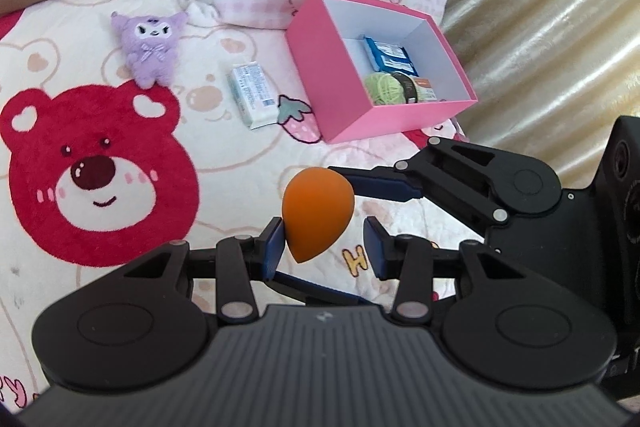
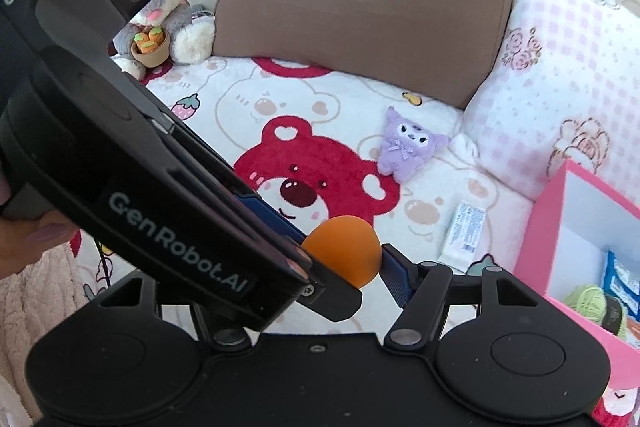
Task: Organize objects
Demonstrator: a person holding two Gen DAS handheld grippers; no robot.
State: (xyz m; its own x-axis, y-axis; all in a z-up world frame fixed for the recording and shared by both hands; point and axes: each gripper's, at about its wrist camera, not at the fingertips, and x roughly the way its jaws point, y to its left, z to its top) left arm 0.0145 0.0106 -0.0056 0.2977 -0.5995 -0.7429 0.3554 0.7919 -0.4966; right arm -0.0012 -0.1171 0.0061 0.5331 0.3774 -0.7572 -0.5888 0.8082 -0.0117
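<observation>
An orange teardrop sponge (image 1: 318,211) (image 2: 344,247) hangs above the bear-print bedspread (image 1: 100,167), held between both grippers. My left gripper (image 1: 324,239) is shut across its width, the left pad pressed on its side. My right gripper (image 1: 304,221) reaches in from the right, one finger on the sponge's round top and the other under its pointed end. In the right wrist view the sponge rests against my right gripper's (image 2: 344,259) right pad, and the left gripper (image 2: 332,271) hides the other finger. A pink box (image 1: 400,119) (image 2: 548,227) stands open beyond.
The box holds a blue packet (image 1: 390,55) and green yarn (image 1: 384,89). A purple plush (image 1: 148,47) and a white tissue packet (image 1: 252,93) lie on the bedspread. Pillows (image 2: 360,7) and a grey bunny plush (image 2: 176,15) line the back. Gold fabric (image 1: 540,27) lies right.
</observation>
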